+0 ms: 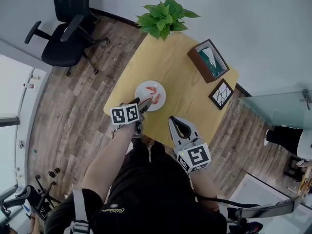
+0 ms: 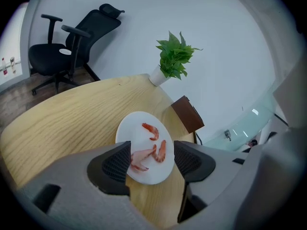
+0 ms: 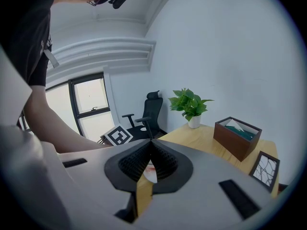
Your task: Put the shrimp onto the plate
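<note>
A white plate (image 1: pixel 141 92) lies on the light wooden table (image 1: pixel 185 82) near its left front corner, with three pink shrimp (image 1: pixel 156 98) on it. In the left gripper view the plate (image 2: pixel 134 131) sits just past my jaws, and the shrimp (image 2: pixel 161 151) lie flat on it. My left gripper (image 1: pixel 145 104) (image 2: pixel 151 147) hovers at the plate's near rim, open, its pads clear of the shrimp. My right gripper (image 1: pixel 176 121) (image 3: pixel 151 145) hangs over the table's front edge to the right of the plate, shut with nothing in it.
A potted plant (image 1: pixel 165 16) stands at the table's far corner. A brown wooden box (image 1: pixel 209 60) and a small picture frame (image 1: pixel 222 94) sit along the right side. A black office chair (image 1: pixel 66 28) stands on the floor at the far left.
</note>
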Motion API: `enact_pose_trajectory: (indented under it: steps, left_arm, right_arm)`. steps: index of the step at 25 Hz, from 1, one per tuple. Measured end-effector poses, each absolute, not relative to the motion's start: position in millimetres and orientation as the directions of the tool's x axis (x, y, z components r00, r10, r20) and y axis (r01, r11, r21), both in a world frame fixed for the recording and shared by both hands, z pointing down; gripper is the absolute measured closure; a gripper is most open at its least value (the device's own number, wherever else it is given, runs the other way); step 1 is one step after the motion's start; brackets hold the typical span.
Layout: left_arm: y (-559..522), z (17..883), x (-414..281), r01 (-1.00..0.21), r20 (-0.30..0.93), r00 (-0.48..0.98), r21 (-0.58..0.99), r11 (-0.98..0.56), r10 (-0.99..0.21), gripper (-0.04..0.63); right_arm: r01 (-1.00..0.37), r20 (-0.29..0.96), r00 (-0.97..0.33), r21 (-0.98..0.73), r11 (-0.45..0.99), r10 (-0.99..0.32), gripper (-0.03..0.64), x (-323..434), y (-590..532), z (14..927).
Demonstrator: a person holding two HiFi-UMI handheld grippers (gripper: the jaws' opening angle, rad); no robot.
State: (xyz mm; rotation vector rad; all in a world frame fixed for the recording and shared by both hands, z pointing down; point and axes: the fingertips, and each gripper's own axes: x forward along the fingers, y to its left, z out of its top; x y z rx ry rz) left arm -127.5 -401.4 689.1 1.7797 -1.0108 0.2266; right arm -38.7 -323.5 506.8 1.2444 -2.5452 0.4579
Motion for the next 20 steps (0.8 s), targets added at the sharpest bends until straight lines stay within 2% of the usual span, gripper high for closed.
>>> enact_pose_trajectory:
  steps: [15, 18, 20]
  left_arm:
    - [-400, 675, -130, -0.734, 0.558, 0.622, 0.660, -0.160, -0.549, 0.325]
    - [-401, 670, -133, -0.739, 0.552, 0.617, 0.652, -0.171, -0.561, 0.358]
    - [-401, 665, -135, -0.741, 0.546, 0.613, 0.647, -0.177, -0.572, 0.413]
  right_arm:
    - [-0.791, 0.359, -0.604, -0.161, 0.590, -0.712, 0.614, -41, -323, 503]
    - [-0.789, 0.350, -0.607, -0.158, 0.594, -0.713, 0.614, -42, -325, 501]
    - [-0.786, 0.343, -0.612, -0.157, 0.598, -0.713, 0.614, -43, -326, 498]
